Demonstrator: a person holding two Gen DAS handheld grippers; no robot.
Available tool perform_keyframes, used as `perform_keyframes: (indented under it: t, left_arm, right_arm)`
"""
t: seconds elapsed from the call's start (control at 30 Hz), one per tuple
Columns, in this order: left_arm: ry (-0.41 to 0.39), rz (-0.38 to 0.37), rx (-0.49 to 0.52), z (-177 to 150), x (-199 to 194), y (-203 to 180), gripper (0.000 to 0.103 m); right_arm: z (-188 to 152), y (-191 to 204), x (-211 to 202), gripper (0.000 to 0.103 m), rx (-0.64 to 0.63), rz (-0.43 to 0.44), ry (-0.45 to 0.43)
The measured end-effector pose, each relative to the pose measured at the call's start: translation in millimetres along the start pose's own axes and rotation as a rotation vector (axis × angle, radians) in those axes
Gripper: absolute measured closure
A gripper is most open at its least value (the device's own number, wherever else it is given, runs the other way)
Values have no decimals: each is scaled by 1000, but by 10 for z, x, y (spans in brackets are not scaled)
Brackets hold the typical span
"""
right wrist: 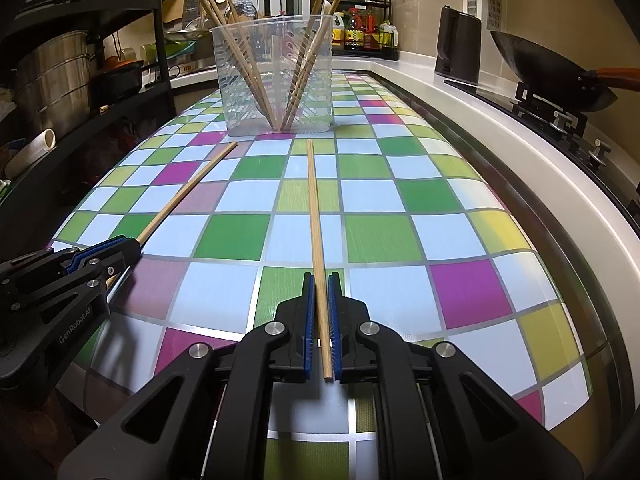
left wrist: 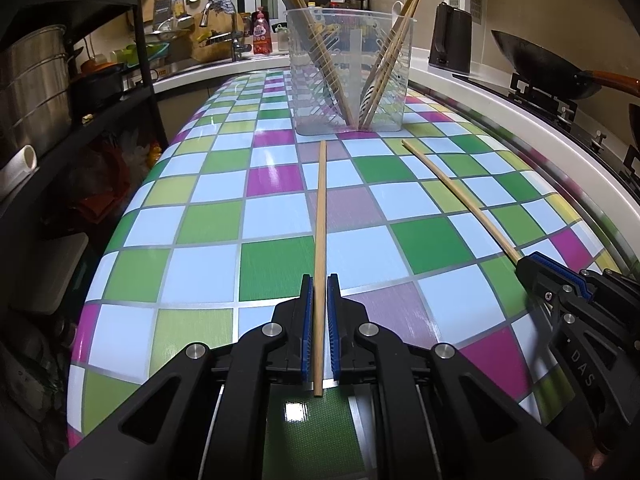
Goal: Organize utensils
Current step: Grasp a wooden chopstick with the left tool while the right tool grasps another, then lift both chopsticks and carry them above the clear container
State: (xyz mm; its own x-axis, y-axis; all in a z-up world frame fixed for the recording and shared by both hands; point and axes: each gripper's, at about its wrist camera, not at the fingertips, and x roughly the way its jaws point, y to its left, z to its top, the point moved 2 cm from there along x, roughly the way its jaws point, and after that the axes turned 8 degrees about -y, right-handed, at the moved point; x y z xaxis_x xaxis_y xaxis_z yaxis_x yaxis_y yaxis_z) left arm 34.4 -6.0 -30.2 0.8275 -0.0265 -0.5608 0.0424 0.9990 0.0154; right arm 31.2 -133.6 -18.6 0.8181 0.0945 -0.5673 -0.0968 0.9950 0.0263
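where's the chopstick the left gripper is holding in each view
Left wrist: the chopstick runs up the centre, between the left gripper fingers.
Right wrist: the same chopstick lies diagonally at left, leading into the left gripper.
Shared landmark: the clear utensil holder beyond its tip.

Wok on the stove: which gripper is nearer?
Right. The right gripper works the side of the table beside the stove and wok; the left gripper sits farther out, across from it.
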Motion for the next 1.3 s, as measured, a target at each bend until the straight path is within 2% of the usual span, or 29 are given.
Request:
perform_keyframes:
  t: [0.5,0.63,0.97,1.3]
  left_arm:
    - [-16,1,8,5,-5,-24,97]
    - [-28,-3,-3,29,-51,-5,97]
    - [-238,0,26,352,-562,14,97]
    - [-353,-28,6,710,-852,100,97]
  right_arm:
    - [14,3,3,97,-9,-8,7]
    - [105,-19,-62,97,9,-7,2]
    - [527,6,-521,97,-32,-14,-116]
    - [917,-59,-844,97,-49,-12,-217]
